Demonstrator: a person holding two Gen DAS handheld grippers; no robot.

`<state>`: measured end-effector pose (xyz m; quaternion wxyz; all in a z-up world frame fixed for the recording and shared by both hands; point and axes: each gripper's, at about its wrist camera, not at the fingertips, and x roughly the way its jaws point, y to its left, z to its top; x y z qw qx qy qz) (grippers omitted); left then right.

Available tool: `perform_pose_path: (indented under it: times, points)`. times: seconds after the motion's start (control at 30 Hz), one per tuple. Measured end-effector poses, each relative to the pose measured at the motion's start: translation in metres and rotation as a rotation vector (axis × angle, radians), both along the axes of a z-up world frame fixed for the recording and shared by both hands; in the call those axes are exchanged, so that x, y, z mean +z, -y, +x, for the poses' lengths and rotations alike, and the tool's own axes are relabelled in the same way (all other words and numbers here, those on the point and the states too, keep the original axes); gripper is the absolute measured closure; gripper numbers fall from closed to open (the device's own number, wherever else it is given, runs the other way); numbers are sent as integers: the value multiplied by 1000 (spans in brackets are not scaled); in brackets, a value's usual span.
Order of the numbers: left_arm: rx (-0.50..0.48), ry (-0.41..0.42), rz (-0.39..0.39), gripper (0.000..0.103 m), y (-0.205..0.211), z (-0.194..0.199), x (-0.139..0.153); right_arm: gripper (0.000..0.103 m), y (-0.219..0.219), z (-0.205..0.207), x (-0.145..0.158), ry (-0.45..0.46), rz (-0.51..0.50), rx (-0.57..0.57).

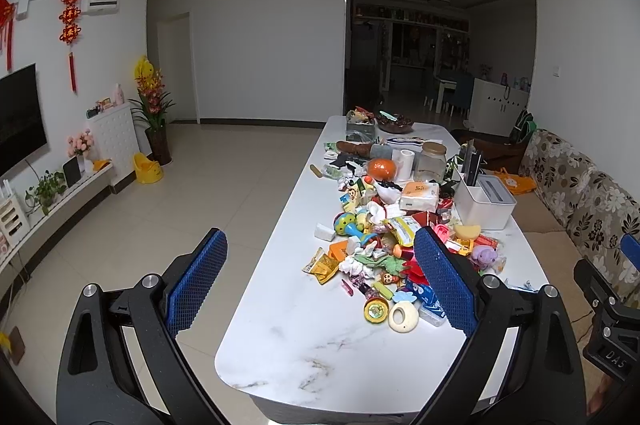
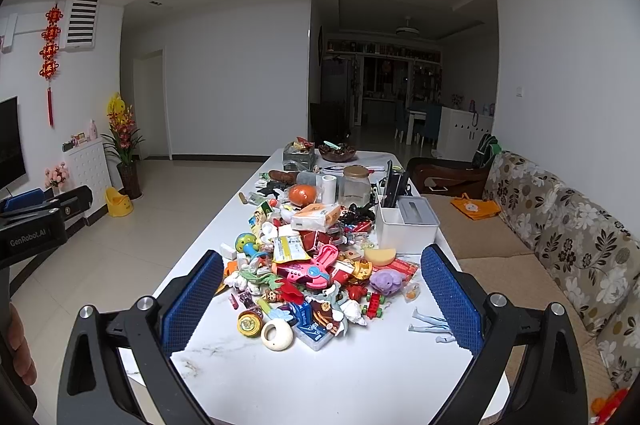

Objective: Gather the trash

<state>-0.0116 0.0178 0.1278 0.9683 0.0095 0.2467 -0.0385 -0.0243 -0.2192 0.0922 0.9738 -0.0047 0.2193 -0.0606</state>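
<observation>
**A Pile of Toys and Trash on the Table**

The left gripper (image 1: 320, 281) and the right gripper (image 2: 322, 299) are held wide open, with nothing between the fingers. The trash pile (image 2: 316, 257) is spread along the middle of the white table (image 2: 340, 377). "GenRobot.AI" can be read on the left gripper in the right view; "DA5" on the right gripper in the left view.

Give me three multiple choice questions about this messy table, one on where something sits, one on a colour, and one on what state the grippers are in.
1. Where does the cream ring toy lie?
A. at the pile's near edge
B. inside the white box
C. on the sofa

2. What colour is the small plush toy?
A. green
B. purple
C. black

3. How are the left gripper and right gripper?
A. both open, holding nothing
B. both shut on wrappers
C. one shut on a jar

Answers: A, it lies nearest the camera; B, its fur is purple; A, the pads stand wide apart.
</observation>
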Motion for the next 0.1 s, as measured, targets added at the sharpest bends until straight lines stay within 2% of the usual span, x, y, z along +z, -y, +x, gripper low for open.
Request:
perform_pose_path:
  times: [0.1]
  points:
    - [0, 0, 2, 11, 1, 1, 0, 6, 1, -2, -2, -2, 2, -1]
